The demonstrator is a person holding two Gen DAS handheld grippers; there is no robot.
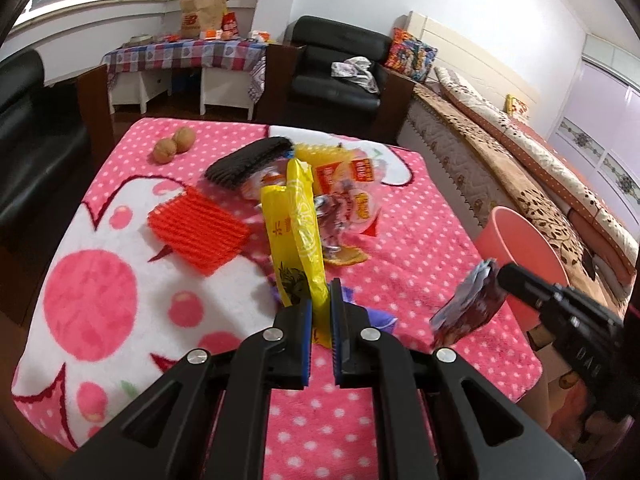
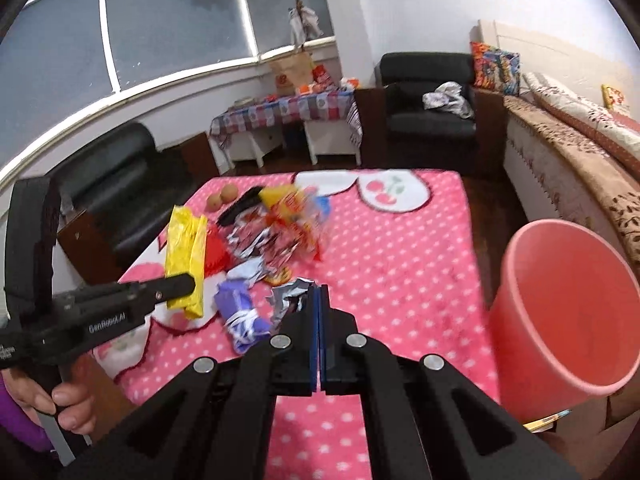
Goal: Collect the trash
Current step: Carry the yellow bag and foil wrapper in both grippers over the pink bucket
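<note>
Left gripper point(image 1: 321, 300) clamps yellow wrapper point(image 1: 298, 224); right gripper point(image 2: 319, 300) pinches foil wrapper point(image 2: 290, 300) beside pink bin point(image 2: 560, 320)

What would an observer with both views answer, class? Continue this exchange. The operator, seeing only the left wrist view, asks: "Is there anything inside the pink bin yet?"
Observer: The right wrist view looks down into the pink bin. The part of its inside that shows is bare.
Operator: What lies behind my left gripper, below the yellow wrapper?
Observer: A purple wrapper lies on the blanket, to the side of that gripper's tip.
Operator: How does the right gripper hold its piece?
Observer: The right gripper has its jaws closed together, with the crumpled wrapper sticking out on its left side.
</note>
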